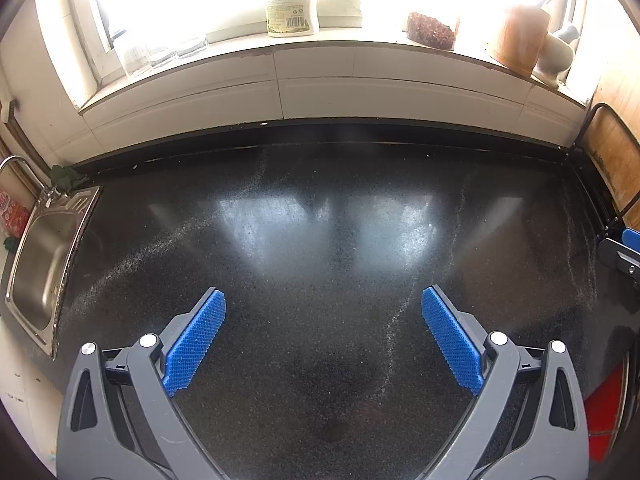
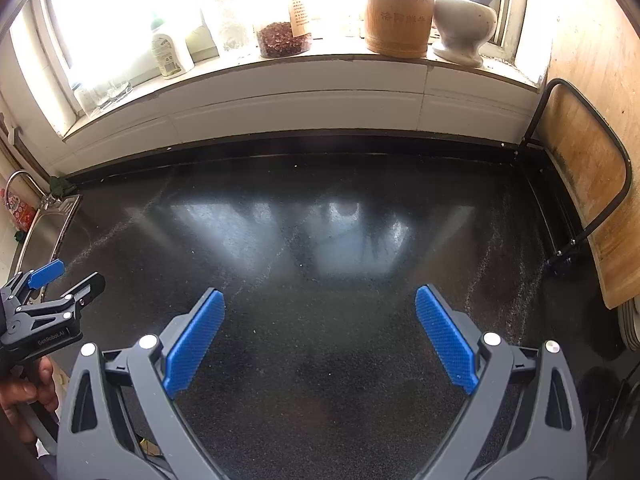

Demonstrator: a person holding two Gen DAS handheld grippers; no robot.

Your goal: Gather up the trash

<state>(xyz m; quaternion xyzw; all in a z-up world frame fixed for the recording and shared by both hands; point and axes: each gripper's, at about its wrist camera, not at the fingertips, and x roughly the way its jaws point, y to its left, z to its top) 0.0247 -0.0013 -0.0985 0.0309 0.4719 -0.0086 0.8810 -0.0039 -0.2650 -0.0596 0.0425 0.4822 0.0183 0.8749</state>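
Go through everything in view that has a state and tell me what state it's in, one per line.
Left hand-held gripper: open, holding nothing.
Right hand-held gripper: open, holding nothing.
Countertop: bare in front of both grippers, streaked with pale dust.
Sink: no water running that I can see.
Jar of red bits: upright on the windowsill.
Bamboo holder: upright.
Mortar: upright, pestle inside.
Cutting board: leaning in its rack.
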